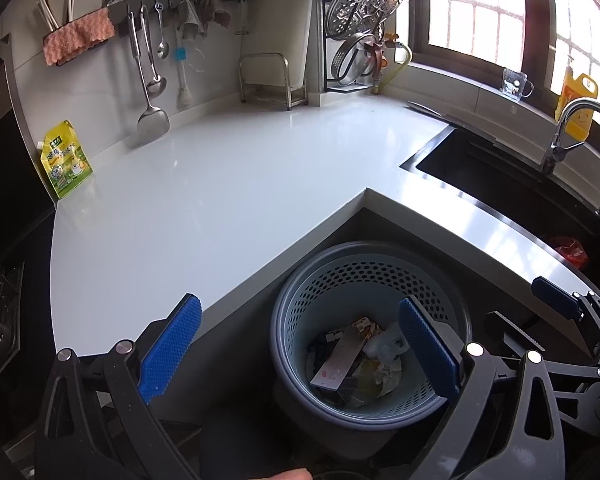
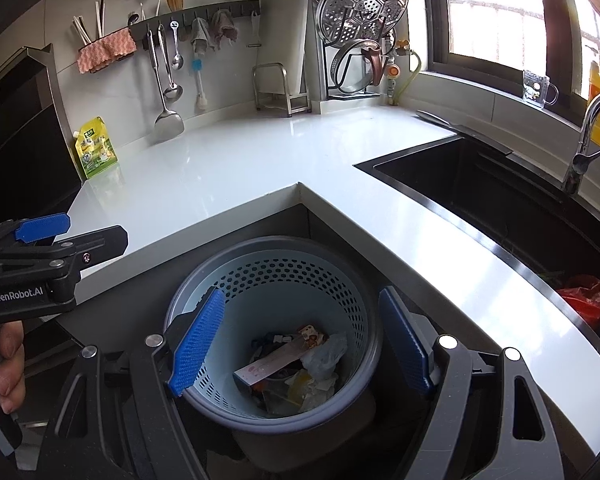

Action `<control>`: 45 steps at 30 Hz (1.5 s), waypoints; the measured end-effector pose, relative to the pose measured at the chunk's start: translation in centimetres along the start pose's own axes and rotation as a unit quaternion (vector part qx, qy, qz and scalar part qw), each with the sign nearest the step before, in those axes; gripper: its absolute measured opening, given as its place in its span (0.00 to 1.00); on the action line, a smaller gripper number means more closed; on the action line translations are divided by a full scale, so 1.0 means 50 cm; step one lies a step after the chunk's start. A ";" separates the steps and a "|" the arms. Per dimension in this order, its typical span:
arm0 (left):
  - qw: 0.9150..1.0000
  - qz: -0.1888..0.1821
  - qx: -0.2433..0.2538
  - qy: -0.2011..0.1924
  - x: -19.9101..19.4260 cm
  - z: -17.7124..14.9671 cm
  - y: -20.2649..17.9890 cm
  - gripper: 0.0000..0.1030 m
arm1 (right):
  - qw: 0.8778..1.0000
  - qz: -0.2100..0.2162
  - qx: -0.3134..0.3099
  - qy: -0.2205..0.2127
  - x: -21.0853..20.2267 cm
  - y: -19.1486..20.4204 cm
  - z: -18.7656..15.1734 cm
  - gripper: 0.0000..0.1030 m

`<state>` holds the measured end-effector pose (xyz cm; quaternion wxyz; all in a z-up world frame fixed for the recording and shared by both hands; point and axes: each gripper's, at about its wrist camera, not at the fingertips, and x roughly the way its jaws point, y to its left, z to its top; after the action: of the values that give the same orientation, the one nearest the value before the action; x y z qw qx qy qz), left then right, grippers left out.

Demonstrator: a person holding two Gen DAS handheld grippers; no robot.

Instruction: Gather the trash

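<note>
In the inner corner of the white L-shaped bench (image 1: 204,200), down on the floor: a round perforated trash basket (image 2: 276,272), pale blue inside with a grey rim, holding collected trash (image 2: 292,368) — a flat pinkish carton, crumpled clear plastic, scraps of paper and dark bits, all lying at the bottom. Above it, both tools empty. Left tool (image 1: 300,344) spread wide, one blue pad over the bench edge, the other over the basket's right rim, nothing between them. Right tool (image 2: 300,344) likewise spread wide, blue pads flanking the basket mouth, pinching nothing. Against the back wall at the bench's far left, a yellow-green spouted pouch (image 1: 65,159) standing upright. To the right, a dark sink (image 2: 500,200) with a red plastic bag (image 2: 586,294) at its near end. Bench surface otherwise bare and glossy.
</note>
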<state>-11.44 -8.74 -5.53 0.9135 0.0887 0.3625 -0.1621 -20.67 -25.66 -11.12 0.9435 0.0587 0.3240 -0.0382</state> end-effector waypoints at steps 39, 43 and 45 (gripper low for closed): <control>1.000 -0.009 0.014 -0.010 -0.029 -0.017 -0.013 0.94 | 1.000 -0.001 0.010 -0.001 -0.018 -0.002 -0.015 0.74; 1.000 -0.007 0.012 -0.009 -0.028 -0.017 -0.013 0.94 | 1.000 -0.001 0.011 -0.001 -0.017 -0.003 -0.016 0.74; 1.000 -0.007 0.011 -0.009 -0.028 -0.018 -0.013 0.94 | 1.000 -0.001 0.011 -0.001 -0.016 -0.005 -0.017 0.74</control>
<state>-13.19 -8.79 -5.23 0.9144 0.0948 0.3535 -0.1728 -21.86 -25.75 -11.31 0.9430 0.0689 0.3227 -0.0428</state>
